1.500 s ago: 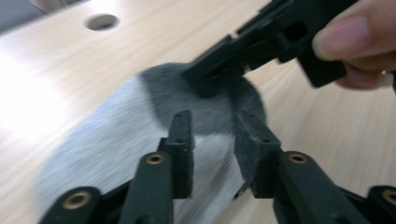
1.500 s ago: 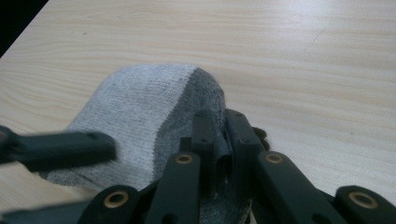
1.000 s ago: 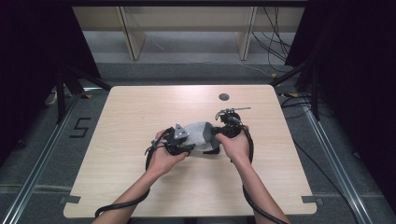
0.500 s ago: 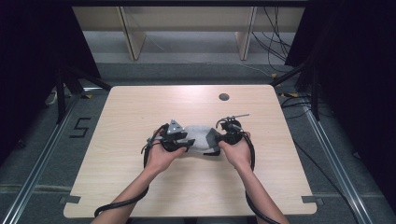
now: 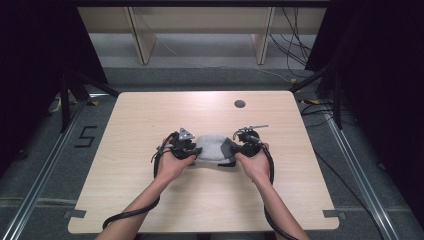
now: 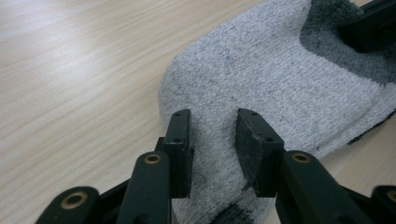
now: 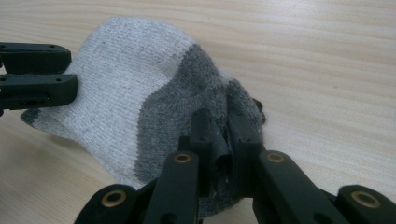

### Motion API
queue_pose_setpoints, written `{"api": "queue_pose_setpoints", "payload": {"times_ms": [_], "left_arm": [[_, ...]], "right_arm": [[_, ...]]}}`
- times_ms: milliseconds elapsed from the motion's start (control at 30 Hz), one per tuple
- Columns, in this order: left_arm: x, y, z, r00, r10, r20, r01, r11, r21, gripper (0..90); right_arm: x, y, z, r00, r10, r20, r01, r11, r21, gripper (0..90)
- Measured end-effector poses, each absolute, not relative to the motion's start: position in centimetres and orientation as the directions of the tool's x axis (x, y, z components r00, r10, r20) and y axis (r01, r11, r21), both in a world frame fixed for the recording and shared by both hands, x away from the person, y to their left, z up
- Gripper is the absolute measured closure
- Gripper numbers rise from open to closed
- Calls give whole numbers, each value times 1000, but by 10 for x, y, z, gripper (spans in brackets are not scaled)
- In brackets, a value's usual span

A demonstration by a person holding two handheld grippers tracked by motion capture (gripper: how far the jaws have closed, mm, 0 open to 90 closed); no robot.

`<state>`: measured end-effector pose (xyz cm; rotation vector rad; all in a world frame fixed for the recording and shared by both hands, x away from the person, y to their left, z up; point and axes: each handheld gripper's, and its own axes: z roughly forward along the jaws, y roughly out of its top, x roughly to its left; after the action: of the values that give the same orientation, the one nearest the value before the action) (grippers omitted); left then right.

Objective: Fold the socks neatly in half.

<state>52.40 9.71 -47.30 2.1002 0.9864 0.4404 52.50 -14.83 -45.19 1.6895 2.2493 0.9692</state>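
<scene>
The sock (image 5: 212,148) is grey with darker patches, and it lies betw. my two grippers, near the middle of the table (image 5: 150,115), a bit toward my side. I hold it at both ends. My left gripper (image 6: 214,140) has its jaws on each side of a ridge of the light grey knit; the fabric bulges up betw. them, so I judge it as pinching the sock, though the jaws are not fully together. My right gripper (image 7: 218,135) is pressed tight on the dark grey part, w/ a fold of cloth squeezed betw. the jaws.

How far is the work, as I judge it: the picking is done, both ends are caught. The sock is not flat, it humps up in the middle betw. the grippers and its lower edge curls off the wood. So what is left is prob. to pull it straight or fold it, and then lay it down and let go. Which of these, I cannot tell from here.

In the right gripper view the left gripper (image 7: 35,77) comes in far to the left of my jaws, on the pale end of the sock.

The table is light wood, w/ a small dark round hole (image 5: 240,104) beyond my right gripper (image 5: 239,146). Nothing else lies on it. Past the far edge there are pale shelf legs (image 5: 142,42) and some cables (image 5: 295,37) on a grey floor; both sides of the room are dark
</scene>
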Motion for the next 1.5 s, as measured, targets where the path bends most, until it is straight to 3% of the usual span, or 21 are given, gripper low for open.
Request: {"api": "queue_pose_setpoints", "payload": {"times_ms": [333,467,500,567,633,667,767,833,1133,1300,1500], "left_arm": [[524,95,-475,636,772,1,501,-413,760,657],[523,95,-475,629,778,-2,500,-402,767,656],[523,95,-475,633,774,-7,497,-399,771,654],[522,98,-473,631,776,-13,488,-384,784,630],[522,101,-470,632,775,-13,477,-375,795,563],[521,104,-468,629,777,-13,470,-367,802,524],[518,112,-459,630,776,6,438,-363,823,433],[515,121,-452,628,778,25,425,-370,826,390],[502,168,-440,625,776,79,371,-385,845,333],[489,205,-447,566,820,83,411,-368,834,327],[467,247,-463,500,866,-10,444,-247,861,325]], "right_arm": [[527,-156,-461,-425,877,224,741,194,643,828],[527,-154,-461,-391,894,220,754,174,634,823],[527,-156,-461,-421,880,218,739,194,645,817],[525,-155,-459,-417,878,235,744,181,644,777],[525,-158,-457,-452,858,244,721,189,667,677],[521,-157,-455,-425,861,280,735,148,662,616],[517,-163,-447,-444,857,262,685,135,716,465],[514,-169,-441,-459,857,234,631,130,765,412],[500,-207,-441,-411,890,198,598,99,795,335],[486,-230,-453,-406,901,151,585,130,801,319],[468,-256,-465,-379,918,118,578,135,805,296]]}}
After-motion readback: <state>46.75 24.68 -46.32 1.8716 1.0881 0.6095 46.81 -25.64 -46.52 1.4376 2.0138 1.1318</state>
